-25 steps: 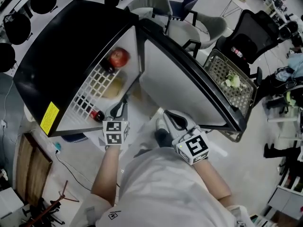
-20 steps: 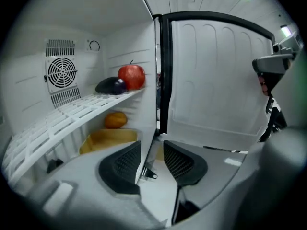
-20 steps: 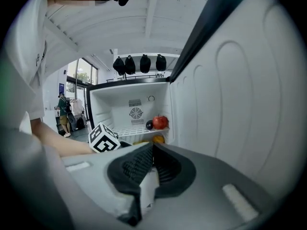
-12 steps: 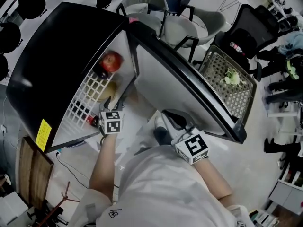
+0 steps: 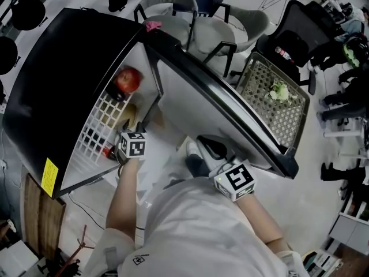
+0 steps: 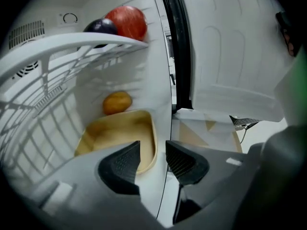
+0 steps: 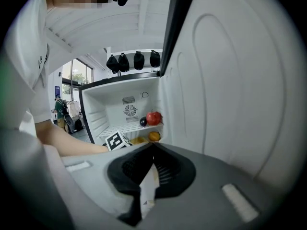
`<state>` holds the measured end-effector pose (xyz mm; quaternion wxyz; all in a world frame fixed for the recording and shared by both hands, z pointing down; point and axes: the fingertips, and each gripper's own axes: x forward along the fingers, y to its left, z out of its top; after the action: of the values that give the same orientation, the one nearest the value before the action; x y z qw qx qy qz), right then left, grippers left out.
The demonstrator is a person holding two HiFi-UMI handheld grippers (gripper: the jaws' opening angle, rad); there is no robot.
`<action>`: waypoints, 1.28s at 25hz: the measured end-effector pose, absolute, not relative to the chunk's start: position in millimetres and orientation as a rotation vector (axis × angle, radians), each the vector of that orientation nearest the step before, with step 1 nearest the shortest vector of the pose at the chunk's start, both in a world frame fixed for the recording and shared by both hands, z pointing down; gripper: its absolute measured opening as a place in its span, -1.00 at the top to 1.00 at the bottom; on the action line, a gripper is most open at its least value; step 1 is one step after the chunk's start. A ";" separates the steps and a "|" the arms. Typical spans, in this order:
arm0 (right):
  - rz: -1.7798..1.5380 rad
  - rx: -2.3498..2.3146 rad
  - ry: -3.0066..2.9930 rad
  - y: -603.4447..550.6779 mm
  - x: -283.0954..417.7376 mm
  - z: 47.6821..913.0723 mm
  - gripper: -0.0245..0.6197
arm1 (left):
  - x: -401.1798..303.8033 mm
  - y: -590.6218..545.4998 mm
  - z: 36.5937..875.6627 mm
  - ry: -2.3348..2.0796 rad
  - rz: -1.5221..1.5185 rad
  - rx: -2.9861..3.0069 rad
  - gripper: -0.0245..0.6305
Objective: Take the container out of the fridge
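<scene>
The tan container (image 6: 120, 133) lies on the floor of the open black fridge (image 5: 63, 68), under the white wire shelf (image 6: 72, 42), with an orange fruit (image 6: 116, 102) behind it. My left gripper (image 6: 152, 159) reaches into the fridge. Its jaws are closing, and the container's near right rim stands between the pads without being pressed. From the head view the left gripper (image 5: 137, 128) is at the fridge mouth, beside the container (image 5: 128, 115). My right gripper (image 5: 210, 146) hangs by the door's inner face, shut on nothing, as its own view of the right gripper (image 7: 152, 169) confirms.
A red apple (image 6: 125, 22) and a dark plum (image 6: 100, 27) rest on the wire shelf. The fridge door (image 5: 213, 108) stands open to the right. A wire basket (image 5: 277, 97), chairs and a wooden board (image 5: 37, 212) surround the fridge.
My left gripper has moved forward into the fridge, towards the container. The right gripper has stayed by the door.
</scene>
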<state>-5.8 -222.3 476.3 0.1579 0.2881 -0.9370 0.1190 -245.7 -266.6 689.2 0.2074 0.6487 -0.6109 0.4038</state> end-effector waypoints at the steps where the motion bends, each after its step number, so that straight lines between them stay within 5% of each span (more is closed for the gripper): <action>1: 0.341 0.824 -2.678 -222.2 -5.4 476.5 0.91 | -246.5 -266.9 690.3 -1.702 1.132 1.803 0.41; 8: 0.342 0.824 -2.677 -220.6 -4.8 475.8 0.91 | -250.2 -268.1 688.1 -1.710 1.133 1.809 0.81; 32: 0.346 0.784 -2.727 -177.8 -3.9 463.7 0.91 | -184.6 -215.7 623.3 -1.637 0.839 2.042 0.83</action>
<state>-3.9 -177.8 463.7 0.1412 0.2714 -0.9445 0.1198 -184.6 -215.7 623.3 0.1953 0.7286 -0.5843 0.2994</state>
